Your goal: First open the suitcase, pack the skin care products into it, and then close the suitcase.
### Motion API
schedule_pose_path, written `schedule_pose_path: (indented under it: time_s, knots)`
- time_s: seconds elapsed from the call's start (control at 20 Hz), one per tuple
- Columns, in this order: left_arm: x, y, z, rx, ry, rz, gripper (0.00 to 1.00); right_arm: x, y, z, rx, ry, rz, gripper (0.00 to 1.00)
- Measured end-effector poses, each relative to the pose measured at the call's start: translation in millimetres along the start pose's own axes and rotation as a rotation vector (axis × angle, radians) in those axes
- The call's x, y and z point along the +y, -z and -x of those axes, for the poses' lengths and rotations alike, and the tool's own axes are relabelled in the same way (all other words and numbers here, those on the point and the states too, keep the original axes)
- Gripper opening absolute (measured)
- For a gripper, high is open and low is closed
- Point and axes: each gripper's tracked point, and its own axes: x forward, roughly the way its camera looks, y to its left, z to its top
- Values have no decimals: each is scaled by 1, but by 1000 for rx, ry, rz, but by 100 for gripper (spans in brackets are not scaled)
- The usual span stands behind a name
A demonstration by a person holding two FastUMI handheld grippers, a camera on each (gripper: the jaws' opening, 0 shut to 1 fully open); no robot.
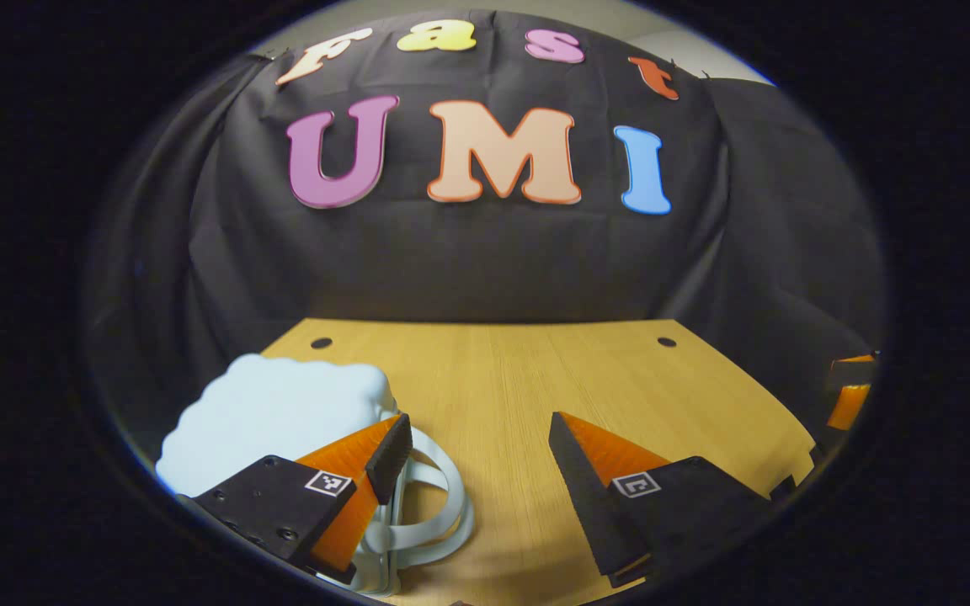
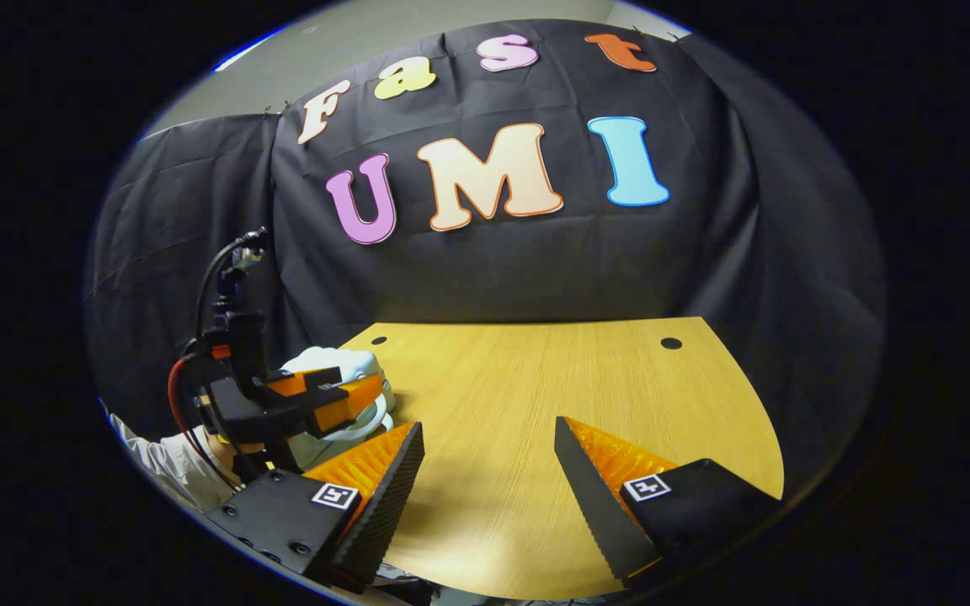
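Observation:
A small pale-blue suitcase with a wavy outline lies shut at the table's left side, its white handle toward me. My left gripper is open just above the table, its left finger over the handle and the case's near corner. Its right finger is over bare wood. In the right gripper view the same suitcase sits at the left, with the left gripper hovering over it. My right gripper is open over the middle of the table, nothing between its fingers.
The wooden table has two small round holes near its far edge, and black cloth hangs behind it. An orange part of the right gripper shows at the table's right end. A person's grey sleeve and cables are behind the left gripper.

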Motion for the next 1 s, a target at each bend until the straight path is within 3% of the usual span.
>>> schedule_pose_path:
  time_s: [0.25,0.5,0.65,0.85,1.0]
  knots:
    - [-26,-93,68,-227,0,-47,95,-19,-76,22,-236,42,61,98]
    - [-53,-162,111,-374,71,-62,100,-21,-144,36,-445,128,50,98]
    - [-65,-181,119,-397,138,-65,98,-14,-157,39,-476,159,65,98]
    - [-66,-186,114,-395,164,-96,98,-11,-168,48,-508,187,49,94]
    - [-63,-185,114,-389,172,-97,98,-10,-165,48,-503,210,59,97]
